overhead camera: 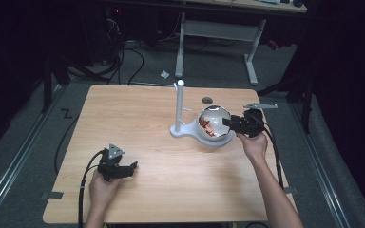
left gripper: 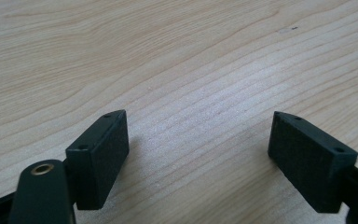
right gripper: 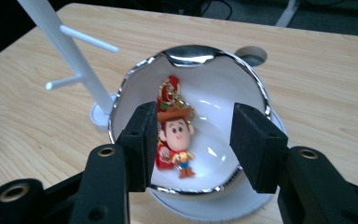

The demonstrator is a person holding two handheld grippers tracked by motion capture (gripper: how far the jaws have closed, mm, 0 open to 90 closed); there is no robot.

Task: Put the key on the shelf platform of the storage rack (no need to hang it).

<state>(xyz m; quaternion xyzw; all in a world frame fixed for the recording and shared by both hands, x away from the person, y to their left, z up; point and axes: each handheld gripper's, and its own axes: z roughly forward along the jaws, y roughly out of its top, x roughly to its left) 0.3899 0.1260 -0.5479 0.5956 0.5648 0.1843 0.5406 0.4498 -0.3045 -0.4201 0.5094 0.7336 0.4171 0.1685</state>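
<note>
The high view looks down from above the light wooden table (overhead camera: 138, 114); both gripper views sit close over that tabletop.

Free room: bare table (overhead camera: 138, 118) across the whole left half and the near edge; the left hand-held gripper (overhead camera: 132, 167) rests there, jaws spread, with plain wood between and beyond them.
Obstacles, right of centre: white stand (overhead camera: 179, 107), its upright post bearing two short side pegs and its base touching the bowl (overhead camera: 217, 114); the chrome rim walls the bowl all round.
Bowl mouth: right hand-held gripper (right gripper: 191, 144) sits at the near rim, jaws apart; cowboy keychain figure (right gripper: 177, 140) lies just beside the left jaw, open white floor toward the right jaw.
Far of bowl: small round hole (overhead camera: 207, 100) in the table top
</note>
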